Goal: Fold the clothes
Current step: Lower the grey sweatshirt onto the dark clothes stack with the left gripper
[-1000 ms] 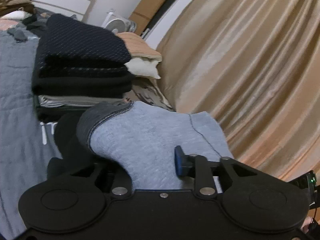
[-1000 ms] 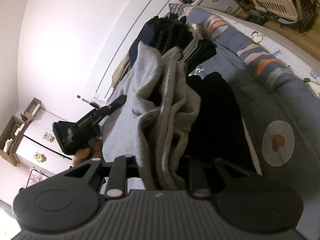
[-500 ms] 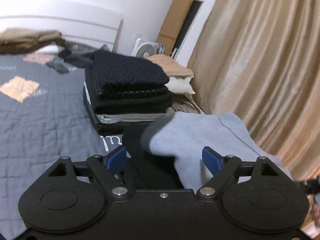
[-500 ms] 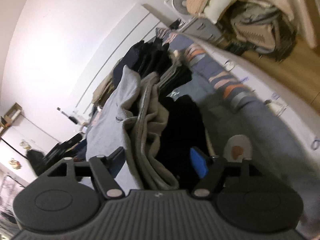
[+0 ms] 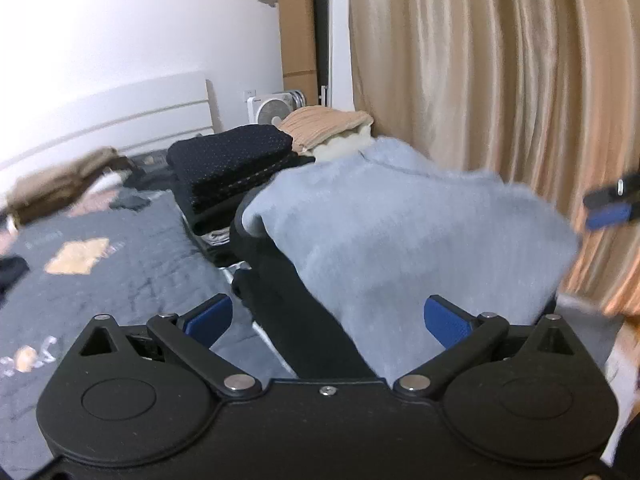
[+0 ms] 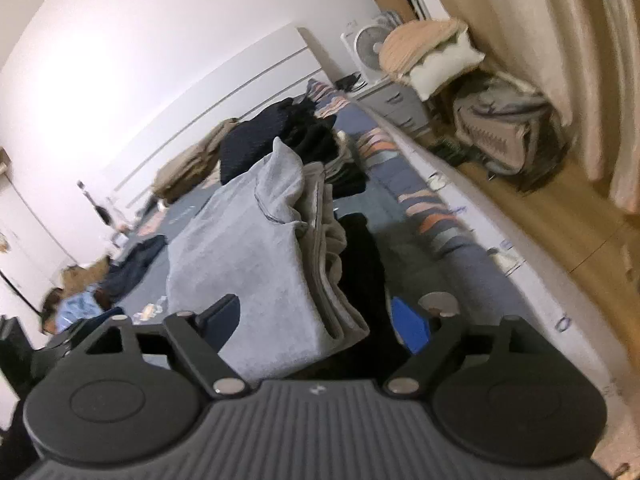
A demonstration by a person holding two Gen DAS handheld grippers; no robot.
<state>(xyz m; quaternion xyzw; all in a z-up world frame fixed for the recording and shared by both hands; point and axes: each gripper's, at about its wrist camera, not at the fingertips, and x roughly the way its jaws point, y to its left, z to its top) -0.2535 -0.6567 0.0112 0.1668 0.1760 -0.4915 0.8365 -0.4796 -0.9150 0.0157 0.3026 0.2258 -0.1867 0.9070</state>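
Grey garment [image 5: 400, 248] lies released on the pile; both tools, left [image 5: 328, 320] and right [image 6: 320, 320], now gape, previously clenched.

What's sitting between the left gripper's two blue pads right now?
Left wrist view: the grey folded garment and a black garment beneath it lie between the open left gripper's pads, neither pinched.

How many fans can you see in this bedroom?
1. A white fan stands against the far wall beside the bed's headboard, behind a pile of tan and cream bedding. That bedding could hide another.
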